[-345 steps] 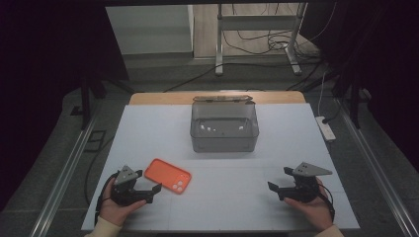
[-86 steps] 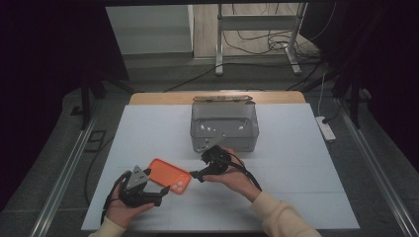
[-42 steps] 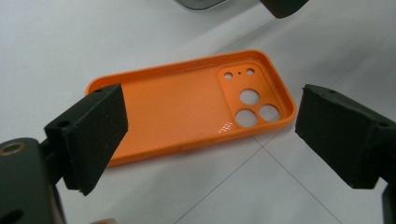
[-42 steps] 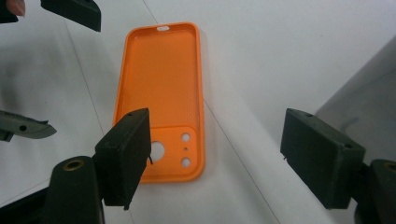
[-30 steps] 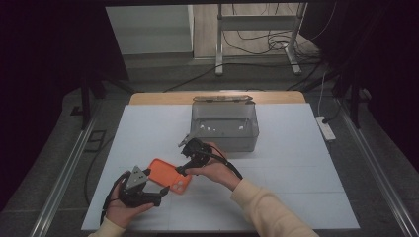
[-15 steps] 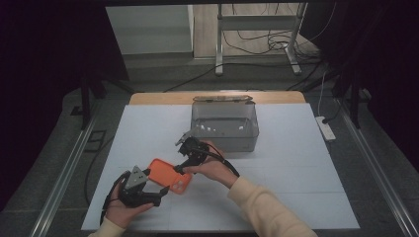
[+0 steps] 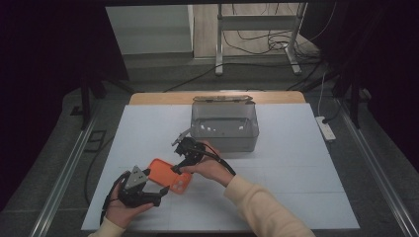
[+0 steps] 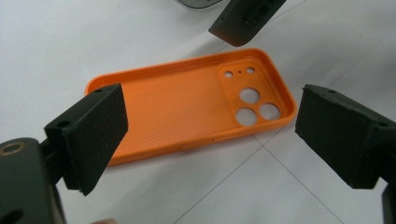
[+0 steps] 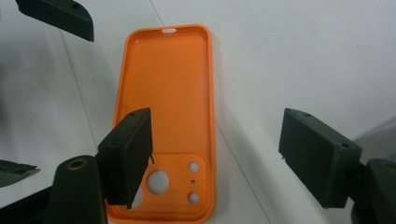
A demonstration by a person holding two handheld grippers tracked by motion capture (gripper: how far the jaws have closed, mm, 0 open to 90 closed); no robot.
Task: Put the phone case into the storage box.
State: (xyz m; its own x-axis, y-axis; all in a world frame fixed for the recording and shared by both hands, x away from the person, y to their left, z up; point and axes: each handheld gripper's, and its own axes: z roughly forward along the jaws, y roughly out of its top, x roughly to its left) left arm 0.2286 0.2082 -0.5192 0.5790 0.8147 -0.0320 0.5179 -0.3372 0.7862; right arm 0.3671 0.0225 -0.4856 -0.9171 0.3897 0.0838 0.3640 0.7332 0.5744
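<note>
Translucent grey bin [image 7: 225, 129] on table, contents indiscernible

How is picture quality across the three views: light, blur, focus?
High view: dim, dark surroundings, the white table evenly lit, mildly soft. Left gripper view: bright, the orange phone case sharp, near jaws slightly soft. Right gripper view: the case's texture crisp, soft shadow beside its edge, no glare.
</note>
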